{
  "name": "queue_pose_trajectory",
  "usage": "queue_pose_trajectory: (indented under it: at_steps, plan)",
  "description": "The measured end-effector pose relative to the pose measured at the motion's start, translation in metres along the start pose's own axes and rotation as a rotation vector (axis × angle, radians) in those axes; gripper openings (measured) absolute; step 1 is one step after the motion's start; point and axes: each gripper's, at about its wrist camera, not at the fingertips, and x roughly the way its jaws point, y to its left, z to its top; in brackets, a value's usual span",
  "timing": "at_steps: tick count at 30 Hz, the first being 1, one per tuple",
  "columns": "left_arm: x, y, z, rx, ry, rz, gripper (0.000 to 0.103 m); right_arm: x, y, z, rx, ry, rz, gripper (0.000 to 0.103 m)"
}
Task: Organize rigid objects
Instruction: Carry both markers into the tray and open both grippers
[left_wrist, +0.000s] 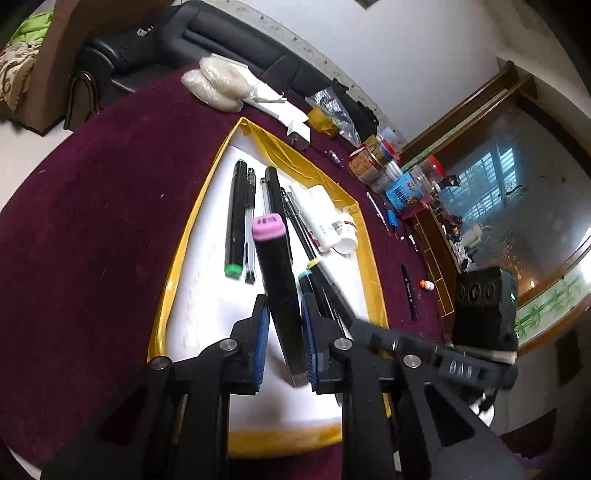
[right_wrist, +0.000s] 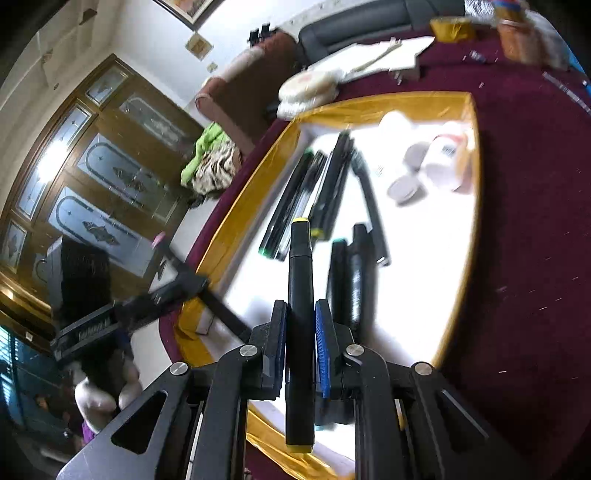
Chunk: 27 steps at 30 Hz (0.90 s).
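My left gripper (left_wrist: 284, 325) is shut on a black marker with a pink cap (left_wrist: 267, 229), which tilts up over the white tray with a yellow rim (left_wrist: 192, 229). My right gripper (right_wrist: 300, 306) is shut on a black marker with yellow ends (right_wrist: 300, 280), above the near part of the same tray (right_wrist: 236, 192). The right gripper (left_wrist: 354, 321) comes in from the right in the left wrist view. In the right wrist view the left gripper (right_wrist: 177, 280) is at the left, blurred. In the tray lie a green-ended marker (left_wrist: 236, 218), thin pens, a teal-ended marker (left_wrist: 304, 275) and white tubes (left_wrist: 325, 218).
The tray rests on a maroon tablecloth (left_wrist: 110, 221). Loose pens (left_wrist: 408, 291), jars (left_wrist: 373, 162), a yellow tape roll (left_wrist: 323, 120), paper and pale bagged lumps (left_wrist: 218, 81) sit along the far and right edges. A dark sofa (left_wrist: 184, 40) stands behind the table.
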Motion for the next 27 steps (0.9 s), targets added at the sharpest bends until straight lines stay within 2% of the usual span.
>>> queue_pose_trajectory:
  at_steps: [6, 9, 13, 14, 17, 20, 22, 24, 27]
  plan:
    - [0.027, 0.003, 0.018, 0.007, 0.057, 0.010, 0.016, 0.023, 0.011, -0.004, -0.023, 0.045, -0.020, 0.014]
    - [0.037, -0.003, 0.017, 0.035, 0.092, 0.009, 0.016, 0.031, 0.013, -0.005, -0.030, 0.049, -0.042, 0.014]
    - [0.056, -0.014, 0.009, 0.107, 0.145, 0.093, 0.015, 0.035, 0.014, -0.007, -0.034, 0.029, -0.104, 0.014]
    - [0.058, -0.018, 0.007, 0.132, 0.141, 0.128, 0.015, 0.035, 0.015, -0.007, -0.040, 0.022, -0.118, 0.014]
    - [0.057, -0.017, 0.007, 0.126, 0.128, 0.152, 0.017, 0.033, 0.017, -0.006, -0.051, 0.008, -0.151, 0.014]
    - [0.049, -0.018, 0.006, 0.129, 0.090, 0.199, 0.029, 0.028, 0.017, -0.006, -0.060, -0.002, -0.160, 0.014]
    - [0.040, -0.018, 0.004, 0.120, 0.060, 0.204, 0.038, 0.021, 0.017, -0.008, -0.077, -0.018, -0.172, 0.014]
    - [0.031, -0.021, 0.003, 0.114, 0.030, 0.207, 0.055, 0.012, 0.018, -0.009, -0.101, -0.051, -0.186, 0.014]
    - [0.022, -0.028, 0.002, 0.115, -0.022, 0.253, 0.056, -0.004, 0.017, -0.008, -0.132, -0.106, -0.223, 0.016]
